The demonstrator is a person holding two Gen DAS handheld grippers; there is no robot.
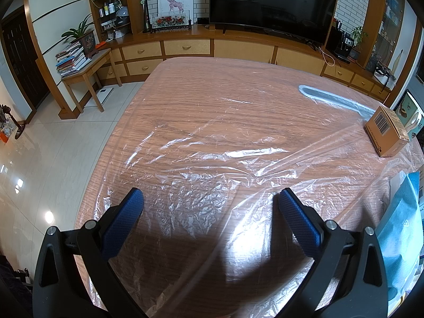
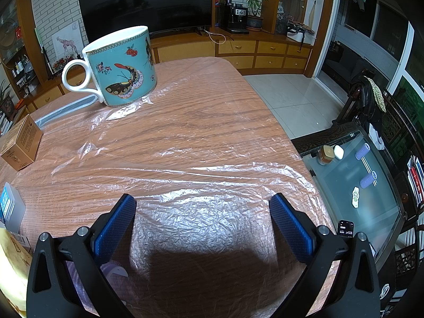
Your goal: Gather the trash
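Observation:
A clear crinkled plastic sheet [image 1: 212,159] covers the wooden table and also shows in the right wrist view [image 2: 201,175]. My left gripper [image 1: 210,198] is open and empty just above it. My right gripper [image 2: 202,204] is open and empty above the sheet too. A small brown cardboard box [image 1: 385,132] lies at the right; it shows at the left in the right wrist view [image 2: 22,143]. A blue paper packet [image 1: 400,228] lies at the left view's right edge. A yellow packet [image 2: 12,273] and a white-blue pack [image 2: 10,206] lie at the right view's left edge.
A teal butterfly mug [image 2: 122,66] stands at the far part of the table. A grey flat strip [image 1: 336,99] lies under the plastic near it. The table's left edge [image 1: 111,137] drops to tiled floor. A glass side table [image 2: 365,185] stands to the right.

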